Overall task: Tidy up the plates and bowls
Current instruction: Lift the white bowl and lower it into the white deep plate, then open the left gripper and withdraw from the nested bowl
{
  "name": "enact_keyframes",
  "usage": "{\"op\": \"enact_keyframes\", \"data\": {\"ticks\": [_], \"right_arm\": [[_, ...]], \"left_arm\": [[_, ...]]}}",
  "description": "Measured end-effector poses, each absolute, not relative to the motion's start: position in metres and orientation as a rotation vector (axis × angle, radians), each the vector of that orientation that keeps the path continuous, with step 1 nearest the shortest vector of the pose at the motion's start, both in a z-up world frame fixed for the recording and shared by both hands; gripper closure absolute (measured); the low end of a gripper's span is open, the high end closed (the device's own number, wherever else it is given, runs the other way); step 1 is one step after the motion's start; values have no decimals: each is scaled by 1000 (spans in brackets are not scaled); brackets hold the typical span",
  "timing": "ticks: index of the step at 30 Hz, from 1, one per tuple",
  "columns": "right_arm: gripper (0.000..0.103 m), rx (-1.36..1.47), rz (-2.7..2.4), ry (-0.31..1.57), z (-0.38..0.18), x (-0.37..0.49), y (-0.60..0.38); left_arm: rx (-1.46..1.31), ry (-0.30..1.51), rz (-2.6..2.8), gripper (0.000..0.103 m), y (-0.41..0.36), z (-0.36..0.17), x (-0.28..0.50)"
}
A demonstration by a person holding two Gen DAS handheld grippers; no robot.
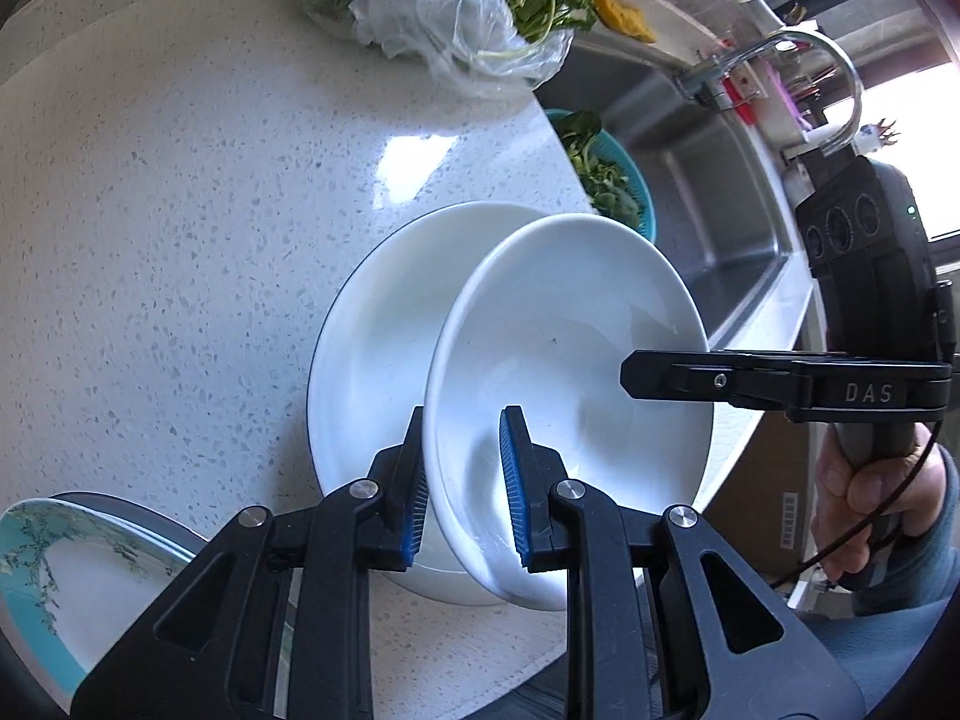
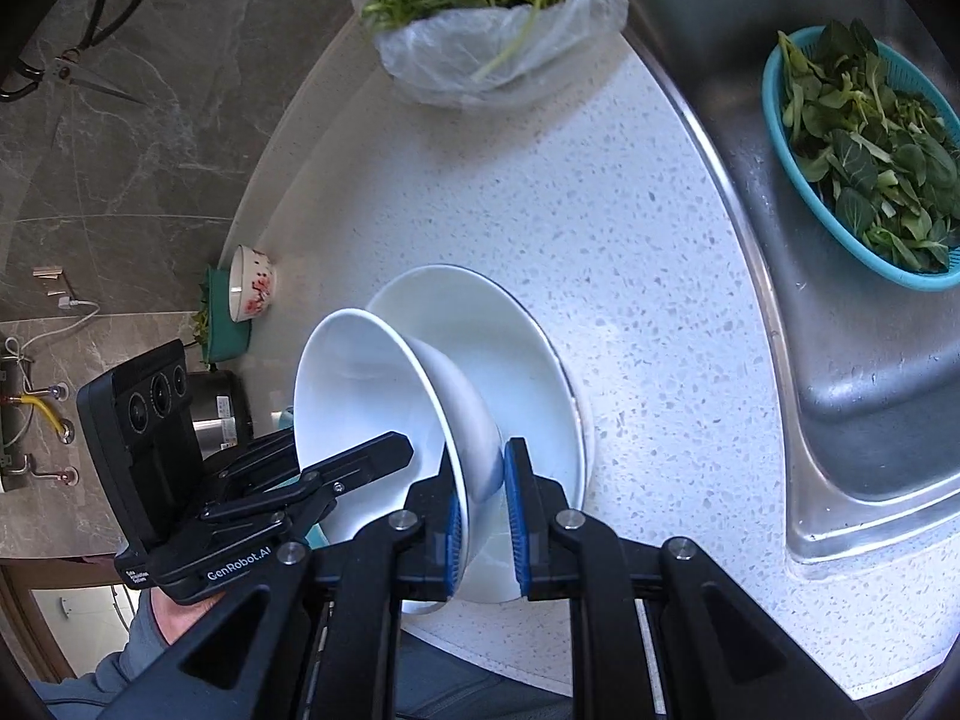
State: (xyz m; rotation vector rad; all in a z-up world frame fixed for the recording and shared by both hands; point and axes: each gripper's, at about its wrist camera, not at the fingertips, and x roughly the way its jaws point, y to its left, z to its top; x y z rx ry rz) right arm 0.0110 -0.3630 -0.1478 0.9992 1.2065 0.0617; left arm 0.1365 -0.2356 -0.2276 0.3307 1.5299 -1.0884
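Note:
A white bowl [image 1: 558, 372] is held tilted above a second white bowl [image 1: 372, 348] that rests on the speckled counter. My left gripper [image 1: 465, 486] is shut on the tilted bowl's near rim. My right gripper [image 2: 486, 516] is shut on the opposite rim of the same bowl [image 2: 360, 396], with the lower bowl [image 2: 510, 354] behind it. Each gripper shows in the other's view: the right gripper [image 1: 636, 378] in the left wrist view, and the left gripper [image 2: 396, 450] in the right wrist view. A plate with a teal floral rim [image 1: 54, 576] lies at the lower left.
A plastic bag of greens [image 1: 456, 18] lies at the counter's far side. A steel sink [image 2: 852, 324] to the right holds a teal colander of leaves [image 2: 864, 156]. A faucet [image 1: 780, 60] stands behind it. A small red-patterned bowl [image 2: 252, 288] stands at the left counter edge.

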Motion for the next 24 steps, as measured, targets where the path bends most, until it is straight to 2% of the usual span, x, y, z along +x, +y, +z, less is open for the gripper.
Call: {"op": "enact_keyframes", "data": {"ticks": [8,10,11,14,15,22,24], "right_arm": [[88,919,37,1223,-156,19,-355],[92,868,22,1231,-155,21,-351],[92,819,9,1241,-153,23,-346],[90,758,-6,1254,-153,25,-336],[93,740,-12,1257,-153,25,-334],[96,718,-32,1258,-158,22,-334],[95,709,-38,1257,-157,22,-333]], "left_arm": [[385,1486,-1058,76,-248,-243,133],[390,1479,-1063,73,-251,-244,132],[395,1475,-1067,70,-252,-244,131],[392,1445,-1092,49,-255,-238,129],[385,1446,-1097,45,-255,-238,129],[309,1419,-1119,32,-246,-229,134],[276,1393,-1125,24,-241,-222,138]]}}
